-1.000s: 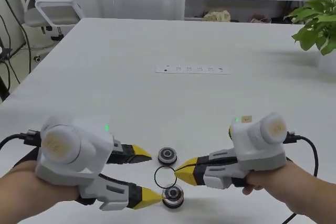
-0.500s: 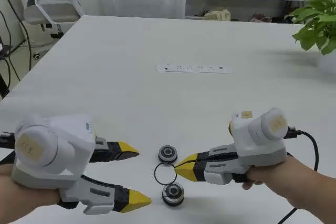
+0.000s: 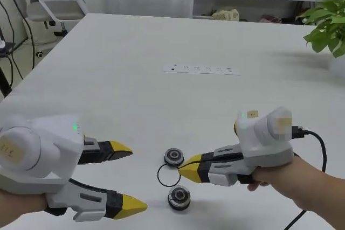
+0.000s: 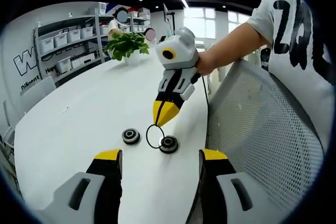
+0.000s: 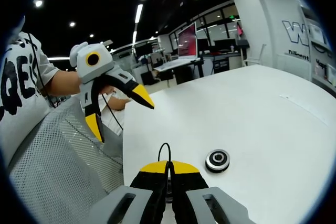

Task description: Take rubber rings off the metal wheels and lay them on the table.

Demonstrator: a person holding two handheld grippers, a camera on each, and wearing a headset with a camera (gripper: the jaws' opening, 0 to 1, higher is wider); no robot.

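Note:
My right gripper (image 3: 186, 169) is shut on a thin black rubber ring (image 3: 158, 176), which hangs from its yellow tips just over the white table (image 3: 161, 100). Two metal wheels stand by it, one beyond the ring (image 3: 173, 157) and one nearer me (image 3: 179, 197). My left gripper (image 3: 128, 178) is open to the left of them, a short way off and holding nothing. The left gripper view has the right gripper (image 4: 167, 113), the ring (image 4: 147, 136) and both wheels (image 4: 130, 136) (image 4: 168, 144) ahead of its spread jaws. The right gripper view has the ring (image 5: 159, 153) sticking up from shut jaws, with one wheel (image 5: 217, 160) to the right.
A white power strip (image 3: 200, 69) lies mid-table. A green plant (image 3: 326, 22) stands at the far right edge, and a grey chair (image 3: 156, 1) beyond the far edge. A mesh chair back (image 4: 262, 145) sits beside the table's near side.
My left gripper has pulled back to the left, away from the near wheel it was touching. The right gripper keeps the ring pinched between the two wheels.

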